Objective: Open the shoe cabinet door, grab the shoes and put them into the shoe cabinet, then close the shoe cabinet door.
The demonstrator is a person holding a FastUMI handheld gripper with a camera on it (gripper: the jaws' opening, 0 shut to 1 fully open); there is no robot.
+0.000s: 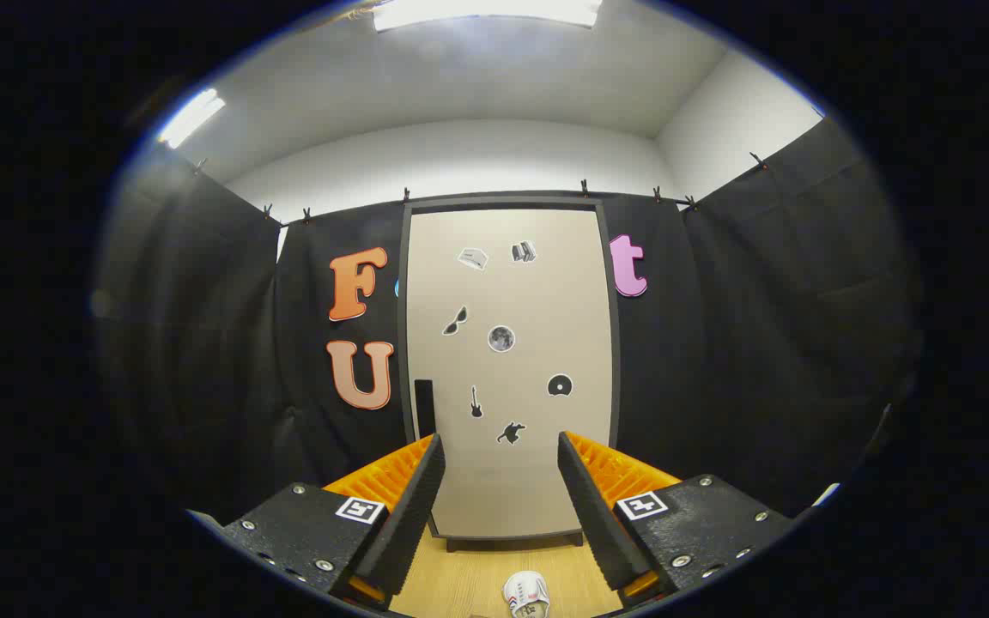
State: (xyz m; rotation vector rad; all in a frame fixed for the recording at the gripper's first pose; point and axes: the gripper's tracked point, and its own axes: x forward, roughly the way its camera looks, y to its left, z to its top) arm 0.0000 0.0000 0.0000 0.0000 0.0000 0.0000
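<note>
The claw [494, 481] stands wide open, its fingers [413, 502] apart and touching nothing. Beyond them rises the tall beige shoe cabinet [512, 360], its door shut, dotted with small stickers [501, 338] and a dark handle [424, 408] near its left edge. A white shoe [526, 594] lies on the wooden floor [452, 584] between the fingers, before the cabinet. Black cloth walls the booth beneath white ceiling lights [486, 12].

Two-finger gripper [501, 463] with long flat fingers [413, 506] faced in finely textured pads and backed by ribbed plastic. Each finger mounted on a rough dark block studded with silver screws [299, 489] and bearing a square black-and-white marker [642, 505].
</note>
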